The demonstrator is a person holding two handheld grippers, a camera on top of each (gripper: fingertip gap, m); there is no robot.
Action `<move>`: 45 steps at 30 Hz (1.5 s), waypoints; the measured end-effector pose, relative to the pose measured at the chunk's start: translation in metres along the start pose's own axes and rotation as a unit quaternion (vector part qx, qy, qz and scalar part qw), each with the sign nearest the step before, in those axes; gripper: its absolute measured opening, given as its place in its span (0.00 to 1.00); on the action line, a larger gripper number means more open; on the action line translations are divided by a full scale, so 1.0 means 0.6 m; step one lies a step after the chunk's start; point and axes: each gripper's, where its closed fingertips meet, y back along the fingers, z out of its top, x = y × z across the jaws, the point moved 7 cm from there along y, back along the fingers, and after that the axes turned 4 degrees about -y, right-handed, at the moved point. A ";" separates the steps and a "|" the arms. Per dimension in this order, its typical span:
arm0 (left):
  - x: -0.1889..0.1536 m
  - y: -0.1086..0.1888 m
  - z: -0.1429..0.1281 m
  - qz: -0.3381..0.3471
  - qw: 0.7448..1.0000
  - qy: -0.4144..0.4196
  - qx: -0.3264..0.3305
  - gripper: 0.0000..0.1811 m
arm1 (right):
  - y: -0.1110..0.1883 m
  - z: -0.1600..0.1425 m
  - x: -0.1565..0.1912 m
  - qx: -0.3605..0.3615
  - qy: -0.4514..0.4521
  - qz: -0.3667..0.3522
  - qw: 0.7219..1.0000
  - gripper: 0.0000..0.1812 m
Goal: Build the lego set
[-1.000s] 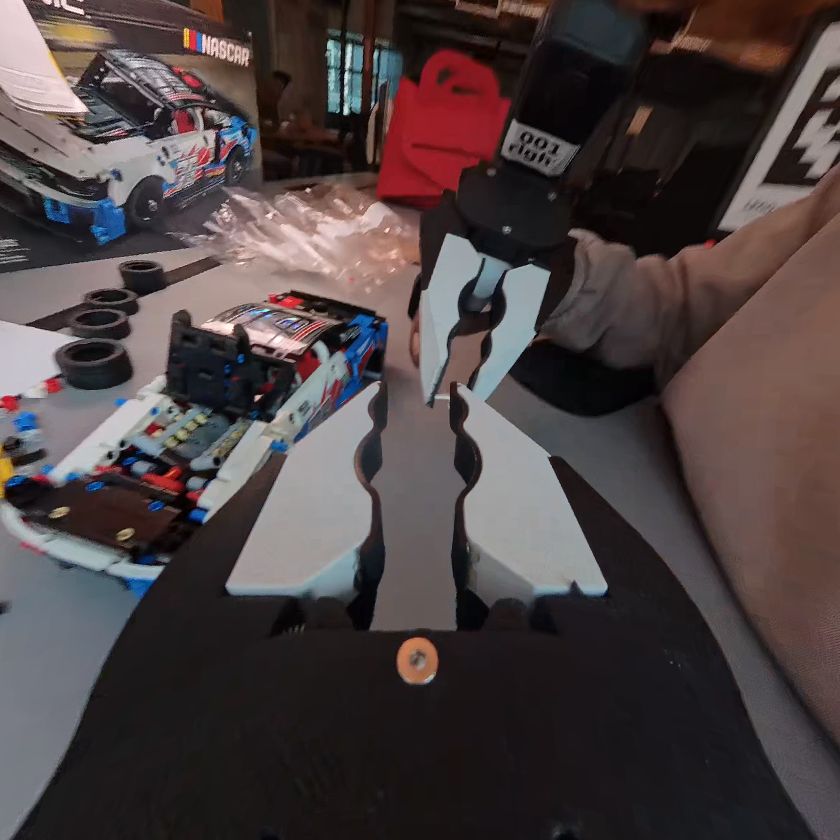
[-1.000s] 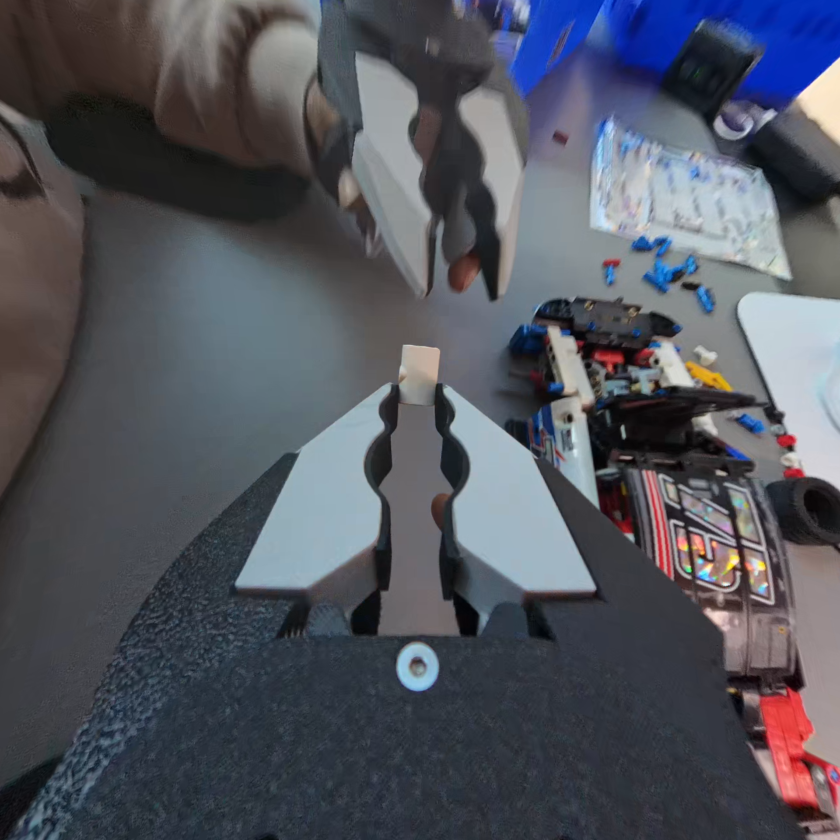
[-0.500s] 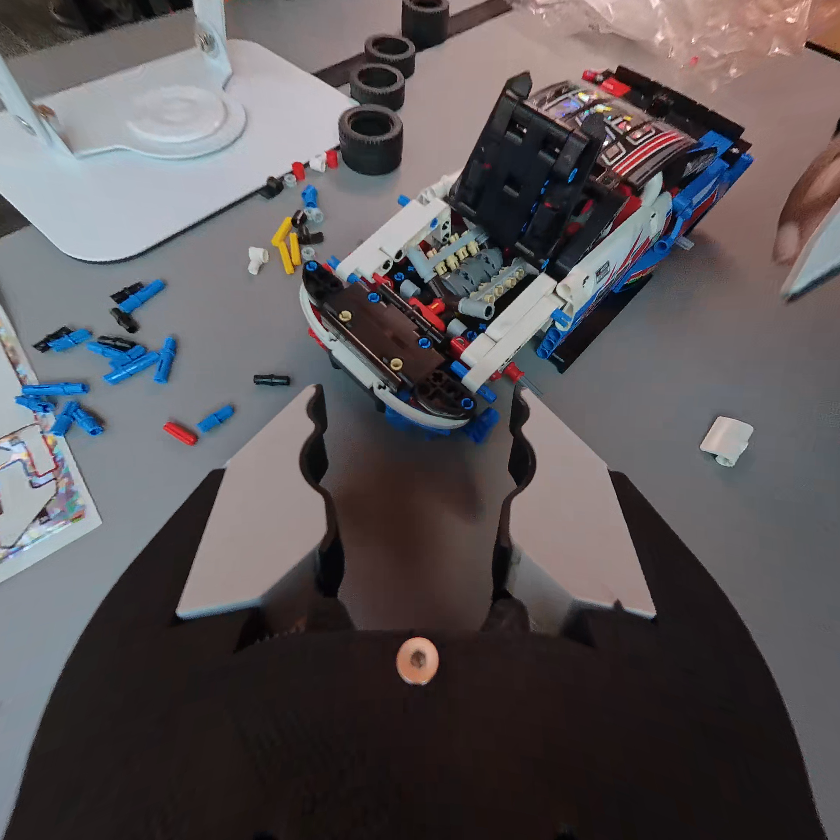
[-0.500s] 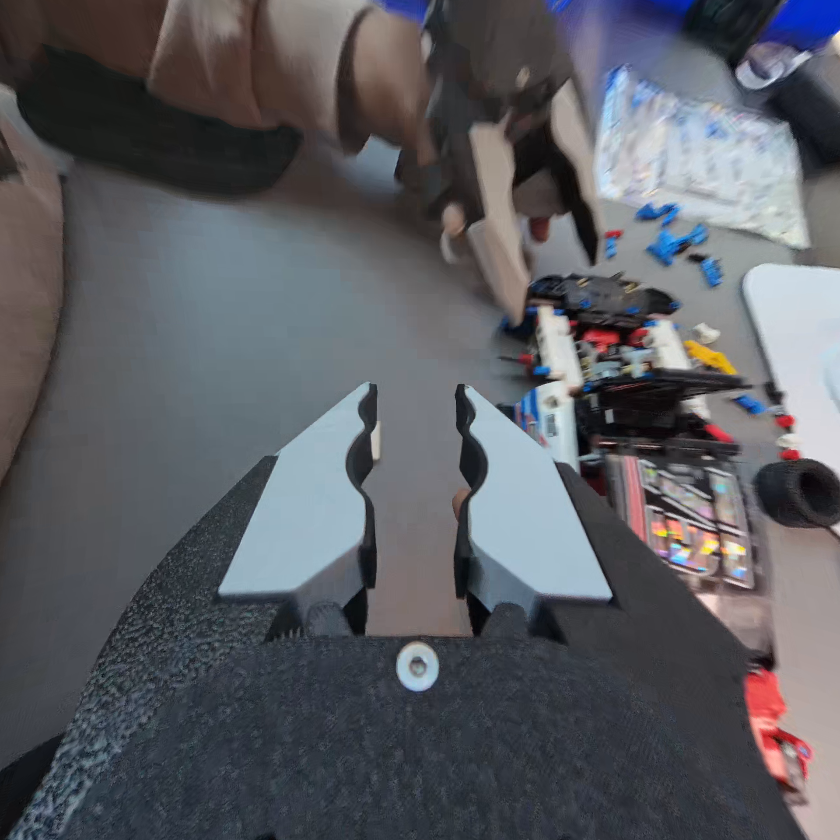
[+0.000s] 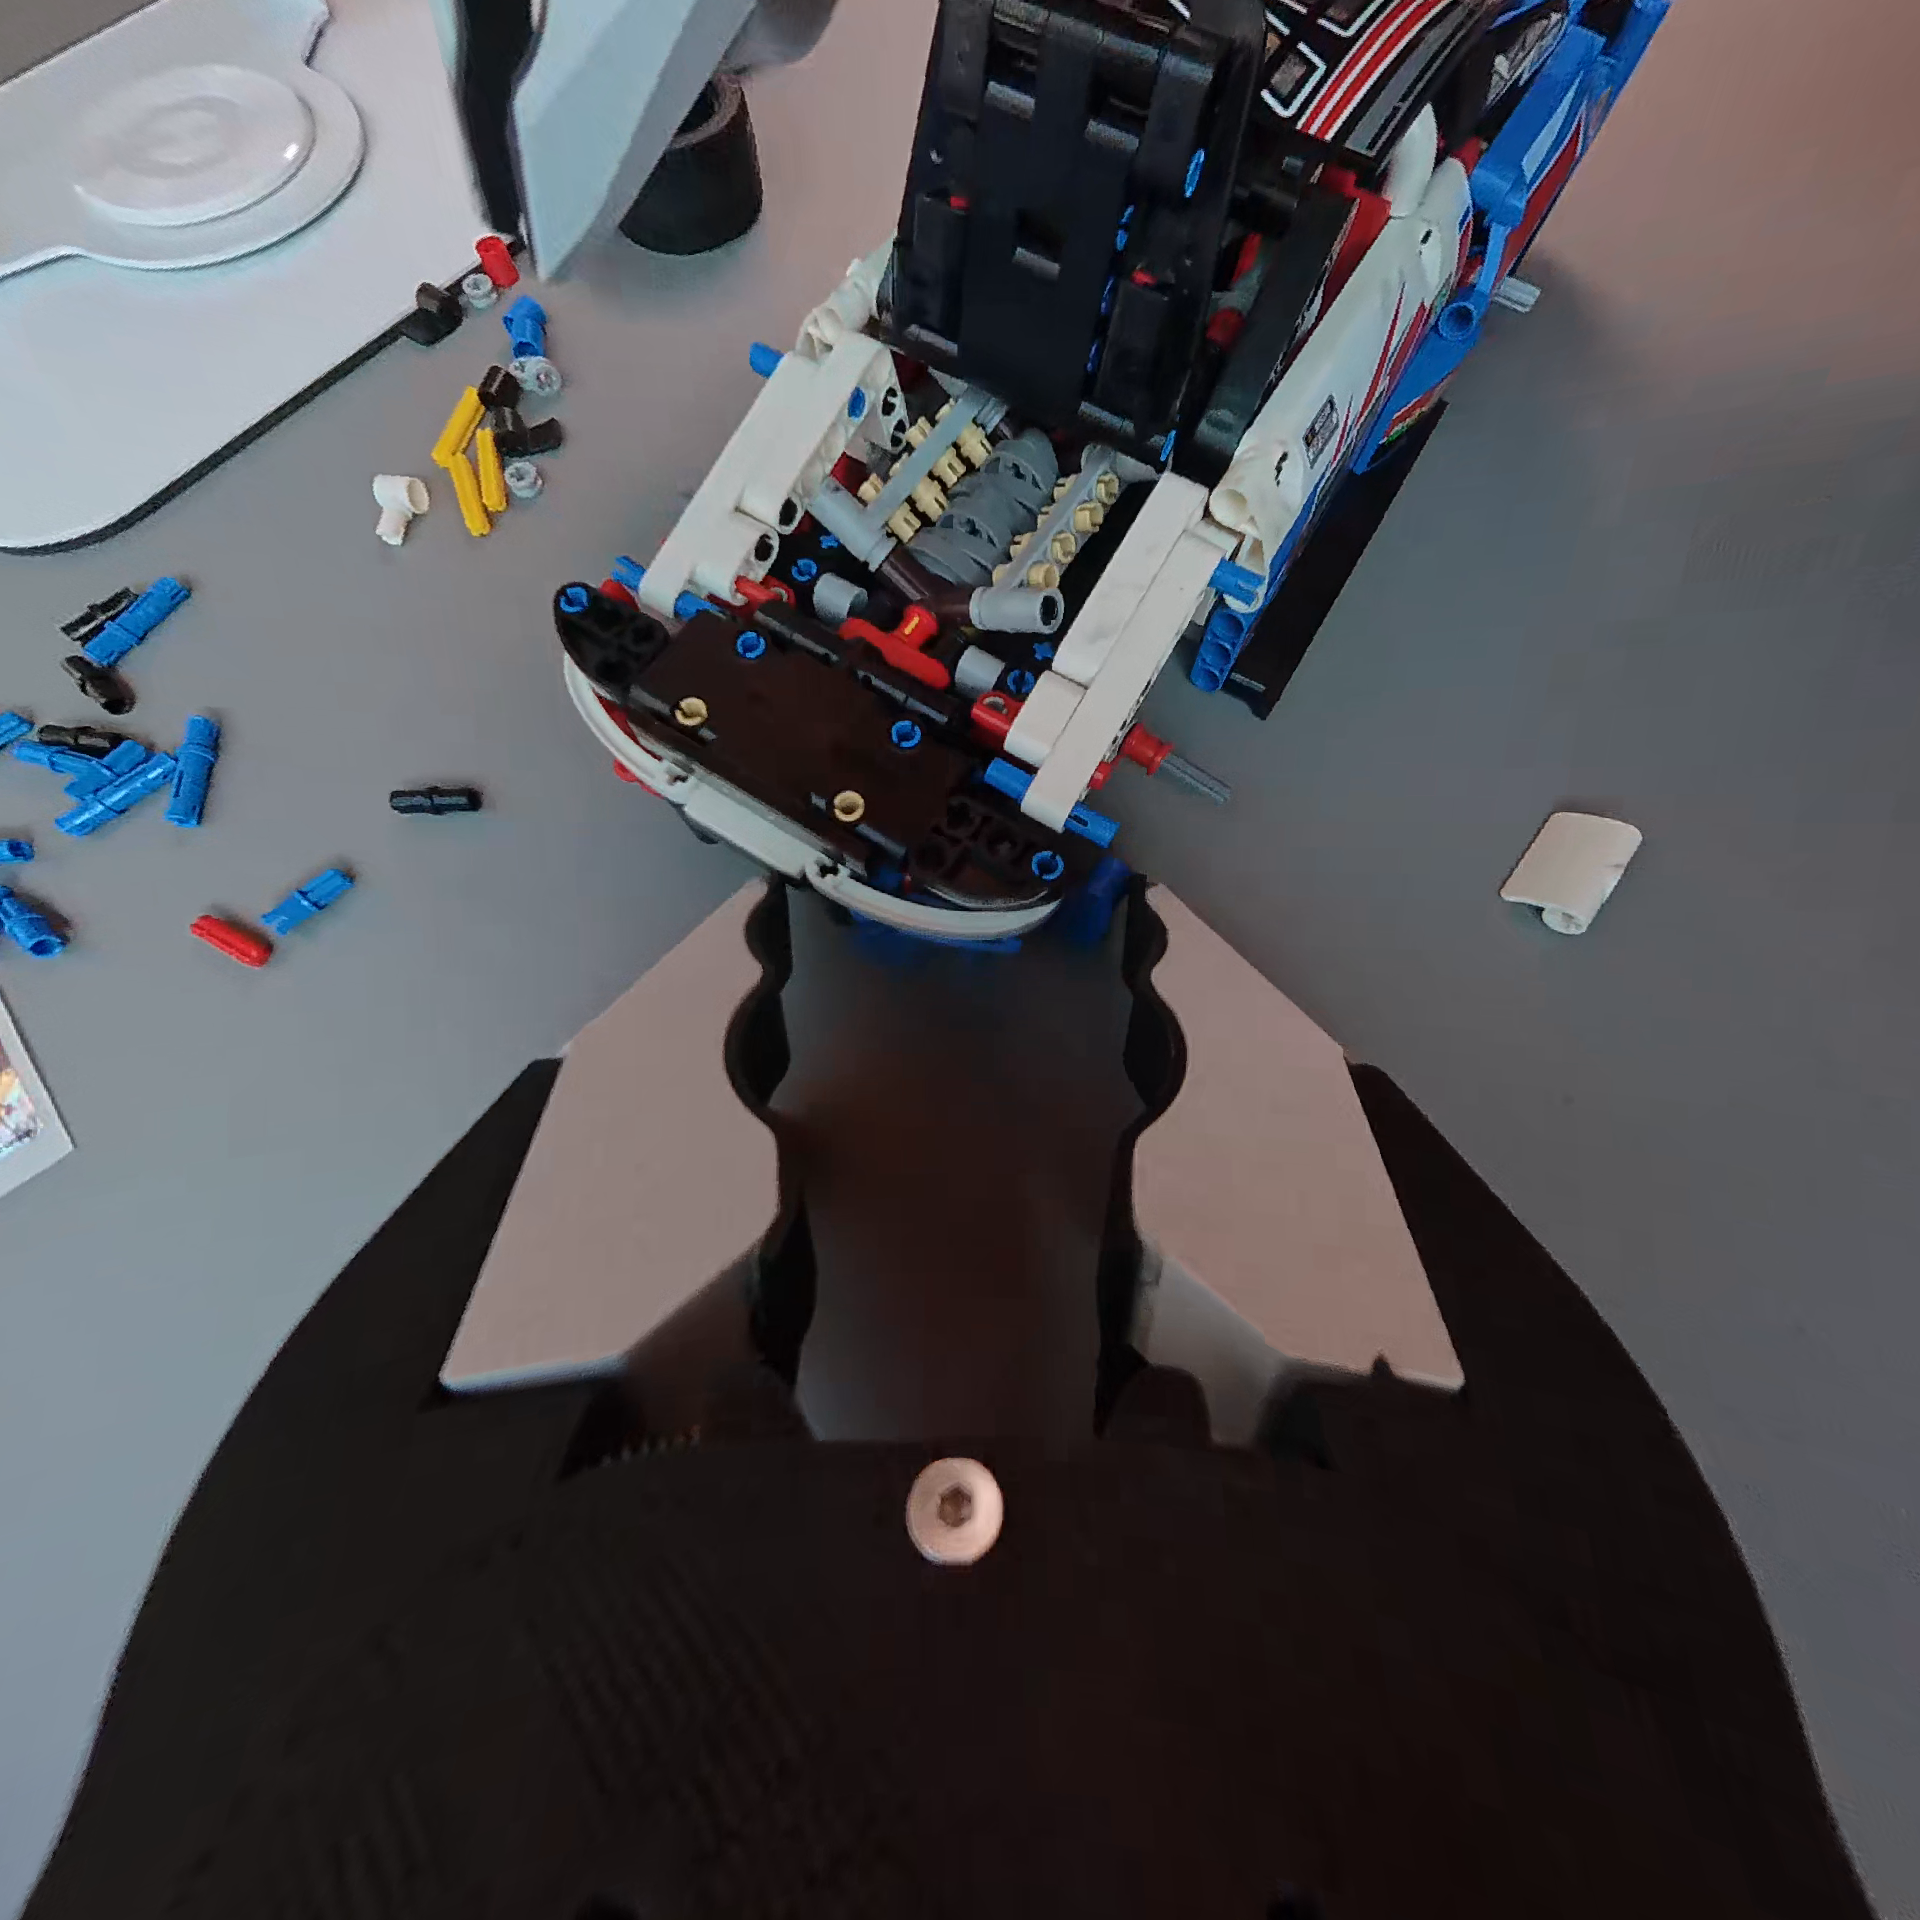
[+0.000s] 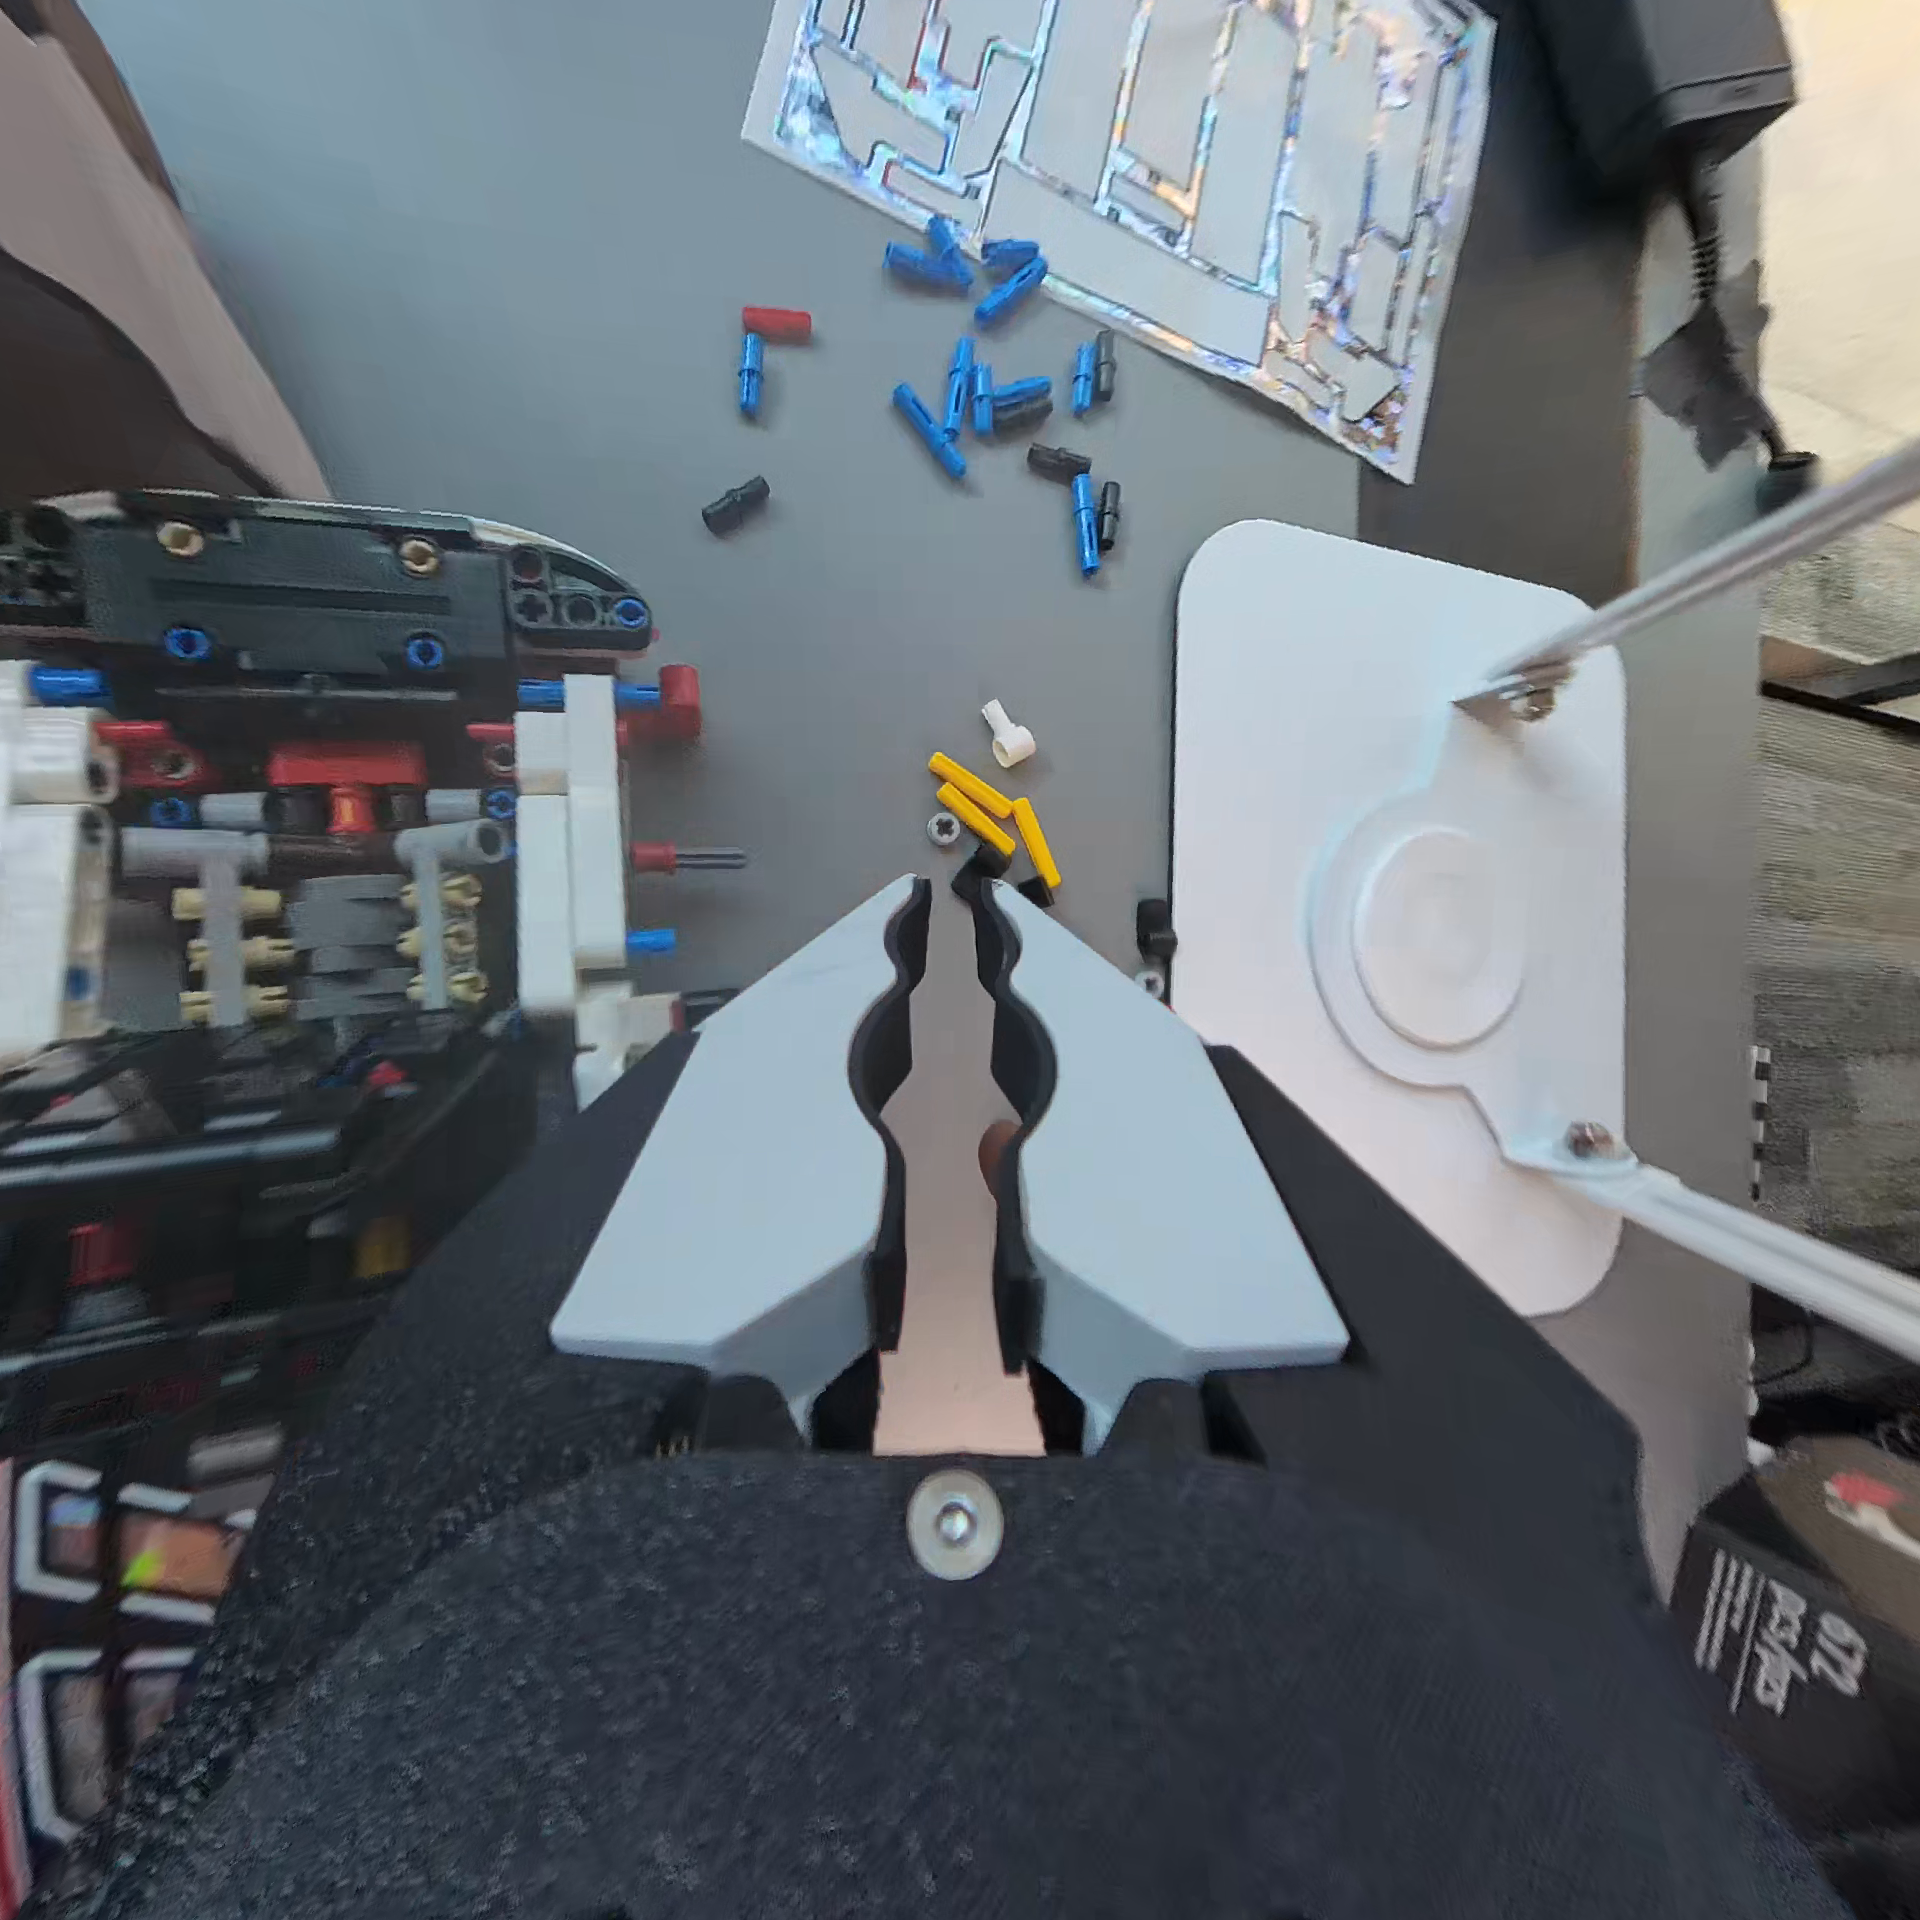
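The half-built lego car (image 5: 997,499) sits on the grey table (image 5: 1558,1143), hood raised (engine exposed). My left gripper (image 5: 951,904) gapes wide at its nose. My right gripper (image 6: 951,883), nearly closed and empty, points at yellow pins (image 6: 992,816).

Both wrist cameras look steeply down at the grey table (image 5: 1558,520) from close above, the left one facing the front end of the lego car (image 5: 997,540), the right one beside it; both show the yellow pins (image 6: 992,816) and white stand base (image 6: 1392,831).
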 end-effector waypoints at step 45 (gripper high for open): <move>0.005 0.007 -0.005 -0.033 0.999 -0.032 -0.009 0.32 | -0.100 0.041 -0.039 0.168 -0.049 0.161 0.971 0.18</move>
